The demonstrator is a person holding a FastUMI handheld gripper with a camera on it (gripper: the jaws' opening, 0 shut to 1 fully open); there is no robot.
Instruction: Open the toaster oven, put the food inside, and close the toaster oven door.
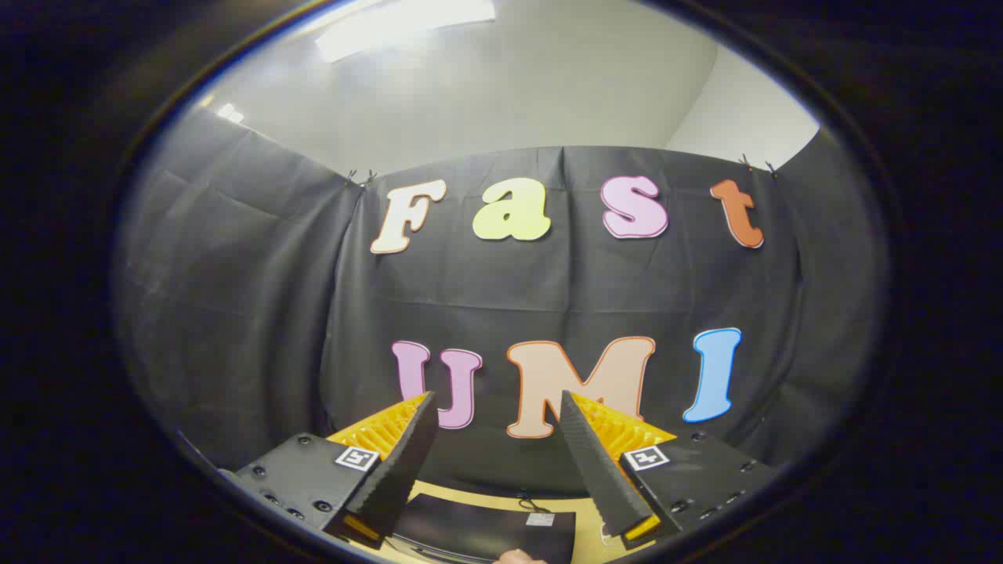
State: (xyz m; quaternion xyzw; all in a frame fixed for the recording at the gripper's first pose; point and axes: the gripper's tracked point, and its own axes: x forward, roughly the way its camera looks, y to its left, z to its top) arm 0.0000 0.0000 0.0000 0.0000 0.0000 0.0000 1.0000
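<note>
Black cloth wall (258,313) straight ahead, pale ceiling (509,86) above. Tan tabletop (584,536) low between the fingers, bearing a dark flat-topped box (478,529), likely the toaster oven; long axis and facing unclear. Gripper (496,403) pitched upward, jaws wide apart, holding nothing.

One camera rides on the gripper (497,407) and looks forward along its two fingers (407,454), which stand apart with nothing between them. It is tipped upward and faces the black cloth wall (258,313) of the booth head-on, from fairly near. Above the cloth's top edge it takes in a pale room wall (501,94) and a bright ceiling light (407,23). Low down between the fingers, it catches a strip of tan table (584,521) at the foot of the cloth, with a dark flat thing (478,529) lying on it
</note>
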